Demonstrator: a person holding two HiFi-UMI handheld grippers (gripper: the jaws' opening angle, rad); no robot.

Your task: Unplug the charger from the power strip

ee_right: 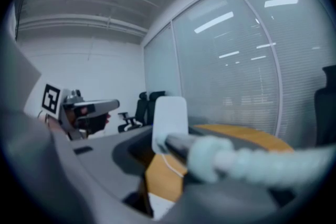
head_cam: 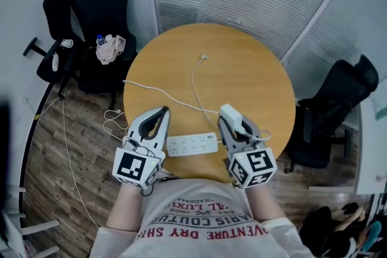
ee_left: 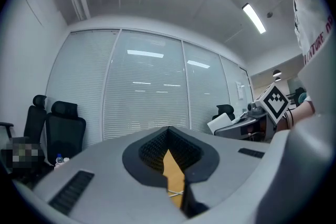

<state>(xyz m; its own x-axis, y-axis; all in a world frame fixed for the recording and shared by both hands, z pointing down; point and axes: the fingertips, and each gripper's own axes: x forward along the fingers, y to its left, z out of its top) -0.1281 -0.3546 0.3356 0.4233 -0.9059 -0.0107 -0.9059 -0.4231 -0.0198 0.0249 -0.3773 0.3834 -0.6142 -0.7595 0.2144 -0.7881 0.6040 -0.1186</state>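
The white charger (head_cam: 231, 116) is off the strip, clamped between the jaws of my right gripper (head_cam: 234, 124) and held up above the table's near edge. In the right gripper view the charger (ee_right: 169, 115) stands upright at the jaw tips, its thick cable running back toward the camera. The white power strip (head_cam: 192, 144) lies flat on the round wooden table (head_cam: 254, 69), between the two grippers. To its left my left gripper (head_cam: 162, 113) hovers shut with nothing in it; its jaws meet at the tip in the left gripper view too (ee_left: 176, 165).
A thin white cable (head_cam: 195, 78) loops across the table to a loose plug end near the middle. Another cable (head_cam: 151, 90) runs off the table's left edge to the floor. Black office chairs (head_cam: 97, 15) stand at left, another chair (head_cam: 335, 112) at right.
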